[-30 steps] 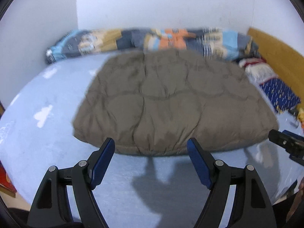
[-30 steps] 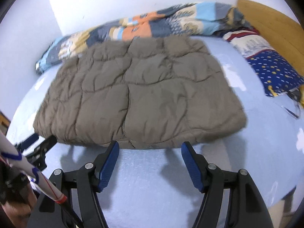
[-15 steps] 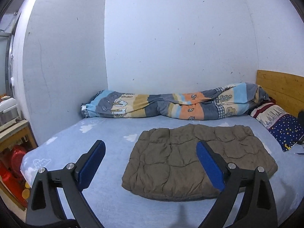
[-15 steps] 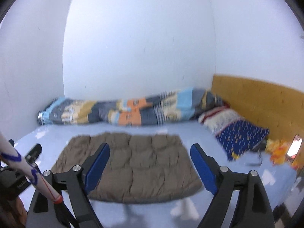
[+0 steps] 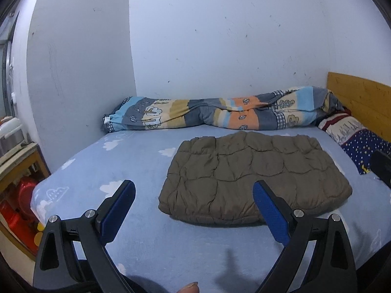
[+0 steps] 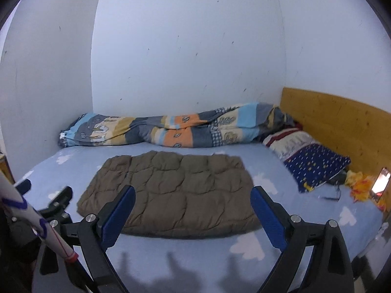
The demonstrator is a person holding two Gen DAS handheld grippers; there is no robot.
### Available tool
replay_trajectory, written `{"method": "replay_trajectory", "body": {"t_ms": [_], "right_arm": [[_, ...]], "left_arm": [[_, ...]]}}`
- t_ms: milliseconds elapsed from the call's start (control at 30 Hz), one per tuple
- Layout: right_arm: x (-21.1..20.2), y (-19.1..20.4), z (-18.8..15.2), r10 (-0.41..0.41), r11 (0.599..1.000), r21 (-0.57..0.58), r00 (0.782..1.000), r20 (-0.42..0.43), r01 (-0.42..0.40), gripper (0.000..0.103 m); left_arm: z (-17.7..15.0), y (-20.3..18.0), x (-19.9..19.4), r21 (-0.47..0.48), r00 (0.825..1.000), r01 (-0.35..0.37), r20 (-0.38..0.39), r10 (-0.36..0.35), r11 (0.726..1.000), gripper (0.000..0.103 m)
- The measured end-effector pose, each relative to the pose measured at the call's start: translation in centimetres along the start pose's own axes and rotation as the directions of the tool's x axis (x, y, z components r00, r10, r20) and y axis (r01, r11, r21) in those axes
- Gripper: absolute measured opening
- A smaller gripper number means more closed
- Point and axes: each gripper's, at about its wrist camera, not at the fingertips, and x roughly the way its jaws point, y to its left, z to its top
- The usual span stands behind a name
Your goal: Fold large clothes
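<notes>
A brown quilted jacket (image 5: 254, 171) lies folded into a flat rectangle in the middle of the blue cloud-print bed (image 5: 122, 171). In the right wrist view the jacket (image 6: 176, 183) is likewise flat and untouched. My left gripper (image 5: 193, 188) hovers open before the jacket's near left corner, with nothing between its blue pads. My right gripper (image 6: 193, 191) hangs over the near edge with its jaws opening wide and empty. The left gripper's black fingers (image 6: 58, 202) show at the left of the right wrist view. A dark part of the right gripper (image 5: 381, 166) shows at the right edge.
A rolled patchwork quilt (image 5: 220, 114) lies along the back wall. Two pillows (image 5: 354, 134) rest against the wooden headboard (image 5: 361, 97). A low shelf with red items (image 5: 19, 195) stands left of the bed. A white pole (image 6: 31, 214) crosses the lower left; orange cloth (image 6: 361, 185) lies by the headboard.
Both grippers pulled back and rose from the jacket's near edge, tilting up so the walls show. Their jaws widened. The jacket stayed folded and still.
</notes>
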Motion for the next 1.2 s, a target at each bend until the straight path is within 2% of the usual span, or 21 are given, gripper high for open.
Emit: {"method": "replay_trajectory", "body": {"t_ms": [300, 500, 900, 1200], "right_arm": [[0.2, 0.5, 0.1, -0.001, 1.0, -0.019, 1.0, -0.013, 0.0, 0.098], [1.0, 0.6, -0.1, 0.01, 1.0, -0.017, 0.999, -0.037, -0.011, 0.098], [1.8, 0.3, -0.6, -0.001, 1.0, -0.018, 0.998, -0.064, -0.001, 0.098], [2.3, 0.9, -1.2, 0.0, 1.0, -0.028, 0.996, -0.084, -0.002, 0.098]], "left_arm": [[0.5, 0.6, 1.0, -0.022, 0.997, -0.014, -0.072, 0.012, 1.0, 0.096], [0.5, 0.4, 1.2, 0.006, 0.996, -0.042, -0.084, 0.042, 0.999, 0.096], [-0.1, -0.3, 1.8, 0.019, 0.991, -0.022, -0.133, 0.024, 1.0, 0.096], [-0.4, -0.6, 2.0, 0.042, 0.991, -0.03, -0.129, 0.035, 0.999, 0.096]]}}
